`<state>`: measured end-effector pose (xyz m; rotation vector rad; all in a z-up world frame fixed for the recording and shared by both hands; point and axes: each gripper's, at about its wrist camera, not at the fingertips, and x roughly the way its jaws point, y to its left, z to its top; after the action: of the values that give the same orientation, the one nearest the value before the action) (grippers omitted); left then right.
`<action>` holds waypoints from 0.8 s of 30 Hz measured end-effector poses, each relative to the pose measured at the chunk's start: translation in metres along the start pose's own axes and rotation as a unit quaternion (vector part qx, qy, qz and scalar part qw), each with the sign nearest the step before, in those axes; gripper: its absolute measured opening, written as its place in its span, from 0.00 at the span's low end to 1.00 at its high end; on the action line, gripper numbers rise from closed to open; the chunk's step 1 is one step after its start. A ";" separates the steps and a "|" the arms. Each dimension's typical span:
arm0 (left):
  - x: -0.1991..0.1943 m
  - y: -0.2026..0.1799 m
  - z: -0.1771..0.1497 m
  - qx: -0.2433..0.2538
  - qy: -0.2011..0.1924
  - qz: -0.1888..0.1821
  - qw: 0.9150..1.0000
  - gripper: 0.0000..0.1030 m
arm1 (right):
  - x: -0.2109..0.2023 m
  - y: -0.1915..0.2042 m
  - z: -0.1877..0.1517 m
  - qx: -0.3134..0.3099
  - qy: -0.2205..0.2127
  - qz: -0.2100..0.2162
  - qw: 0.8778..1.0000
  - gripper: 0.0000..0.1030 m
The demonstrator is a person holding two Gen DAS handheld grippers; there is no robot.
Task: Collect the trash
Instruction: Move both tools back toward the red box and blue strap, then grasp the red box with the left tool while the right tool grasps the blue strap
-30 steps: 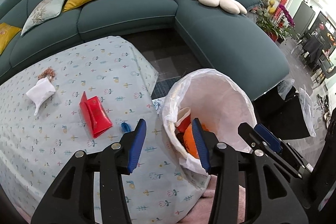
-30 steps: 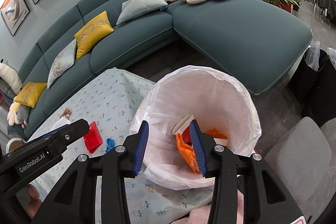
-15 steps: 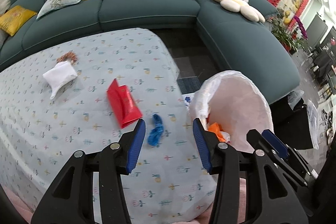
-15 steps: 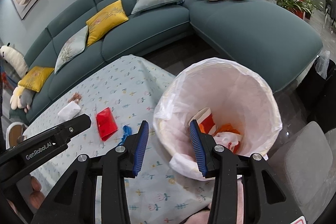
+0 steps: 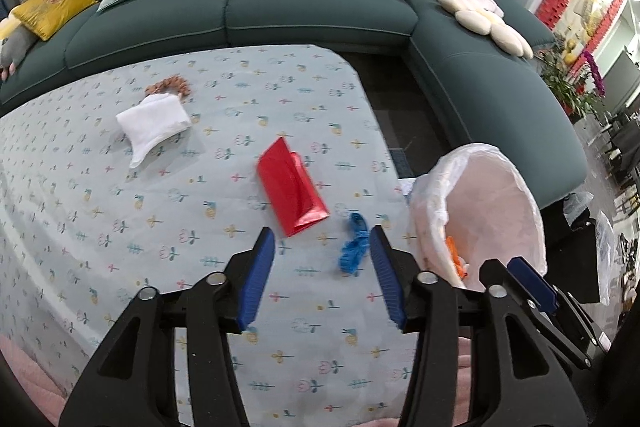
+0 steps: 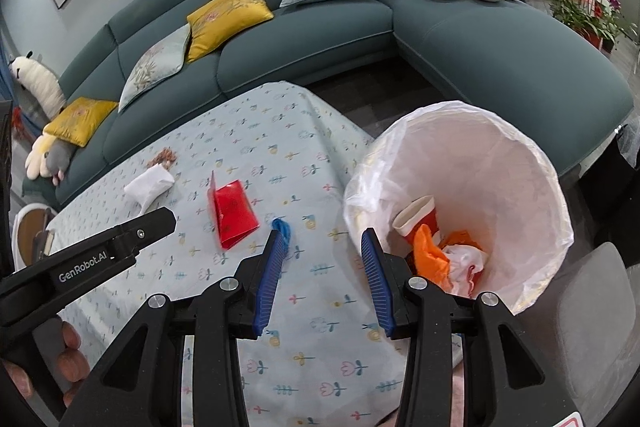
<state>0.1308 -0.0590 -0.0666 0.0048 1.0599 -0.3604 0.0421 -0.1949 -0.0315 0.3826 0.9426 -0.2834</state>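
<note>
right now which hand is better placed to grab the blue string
Left, likely. The blue string lies just ahead between the left gripper and its opening, empty jaws; the right gripper faces bare tablecloth beside it.

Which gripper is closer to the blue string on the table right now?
Left. The left gripper, jaws opening and empty, frames the blue string. The right gripper sits further toward the bin.
</note>
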 end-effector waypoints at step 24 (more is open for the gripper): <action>0.066 0.050 0.023 -0.043 0.047 0.019 0.998 0.63 | 0.097 0.050 -0.008 -0.025 0.083 0.013 0.996 0.39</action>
<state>0.1939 -0.0350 -0.1198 -0.0342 1.1669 -0.2822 0.1099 -0.1531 -0.1062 0.3762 1.1050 -0.2064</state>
